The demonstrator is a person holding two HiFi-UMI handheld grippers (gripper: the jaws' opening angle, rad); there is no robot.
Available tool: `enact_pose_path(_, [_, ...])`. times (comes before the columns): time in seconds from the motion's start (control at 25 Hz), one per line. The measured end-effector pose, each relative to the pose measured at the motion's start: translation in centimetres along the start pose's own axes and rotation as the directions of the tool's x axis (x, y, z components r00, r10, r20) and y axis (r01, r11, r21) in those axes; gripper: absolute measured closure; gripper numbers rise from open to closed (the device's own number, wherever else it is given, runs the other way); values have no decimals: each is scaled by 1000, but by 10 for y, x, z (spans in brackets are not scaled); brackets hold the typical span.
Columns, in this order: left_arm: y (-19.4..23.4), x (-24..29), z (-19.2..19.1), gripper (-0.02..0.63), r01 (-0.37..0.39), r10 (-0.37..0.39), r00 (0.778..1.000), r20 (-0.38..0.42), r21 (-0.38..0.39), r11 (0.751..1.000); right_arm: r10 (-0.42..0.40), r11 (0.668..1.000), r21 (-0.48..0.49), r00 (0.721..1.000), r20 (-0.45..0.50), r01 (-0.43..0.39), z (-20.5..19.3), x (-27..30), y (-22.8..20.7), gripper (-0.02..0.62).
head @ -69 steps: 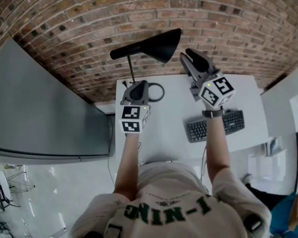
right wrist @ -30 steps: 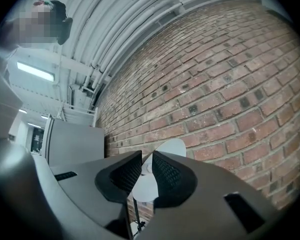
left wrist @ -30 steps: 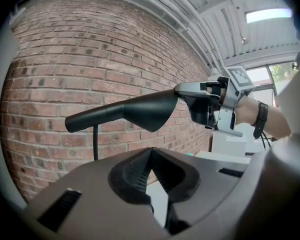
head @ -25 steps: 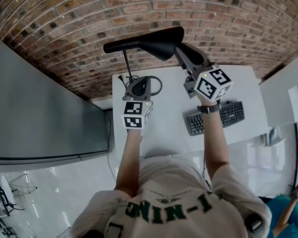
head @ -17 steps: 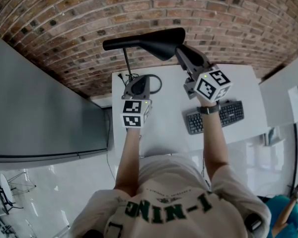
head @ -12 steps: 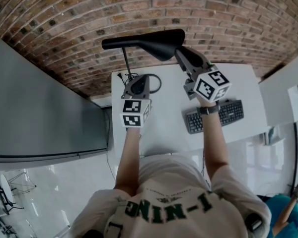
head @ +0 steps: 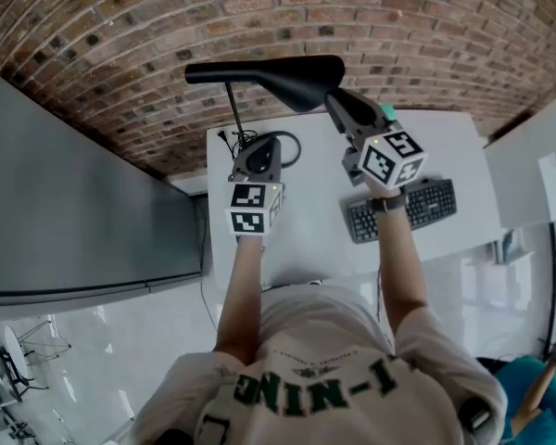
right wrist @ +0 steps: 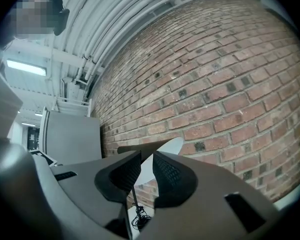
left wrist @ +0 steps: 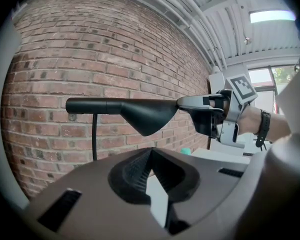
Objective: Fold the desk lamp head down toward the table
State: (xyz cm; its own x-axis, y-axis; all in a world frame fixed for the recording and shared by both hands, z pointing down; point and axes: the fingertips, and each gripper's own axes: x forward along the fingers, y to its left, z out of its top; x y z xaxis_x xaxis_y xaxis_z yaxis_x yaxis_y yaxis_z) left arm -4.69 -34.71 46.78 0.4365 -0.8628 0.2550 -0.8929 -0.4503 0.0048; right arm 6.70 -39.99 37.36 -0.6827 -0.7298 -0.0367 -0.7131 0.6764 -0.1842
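Note:
The black desk lamp's cone head (head: 296,74) (left wrist: 146,115) lies about level on its arm above the white table (head: 306,235), with the thin stem (head: 233,109) (left wrist: 94,136) standing at the left. My right gripper (head: 338,103) (right wrist: 146,166) is shut on the rim of the lamp head (right wrist: 166,151); the left gripper view shows the right gripper (left wrist: 205,115) at the cone's wide end. My left gripper (head: 259,151) (left wrist: 151,156) is low by the foot of the stem, jaws together at the tips with nothing seen between them.
A brick wall (head: 398,26) backs the table. A keyboard (head: 403,209) lies at the right, a coiled cord (head: 292,146) near the stem's foot, and a small teal thing (head: 386,111) behind the right gripper. A tall grey panel (head: 74,211) stands at the left.
The right gripper, open beside the shade 2.8 s ago, has closed on its rim. The lamp head has swung from tilted to about level. The left gripper has stayed by the stem's foot.

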Motion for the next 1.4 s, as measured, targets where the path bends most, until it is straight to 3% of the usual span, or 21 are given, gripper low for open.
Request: enact_pose_path(1.4, [18,-2,-35,606,-36,37,998,-60,13,999,-65,986,143,990,-123,83,-92,6,-13,526])
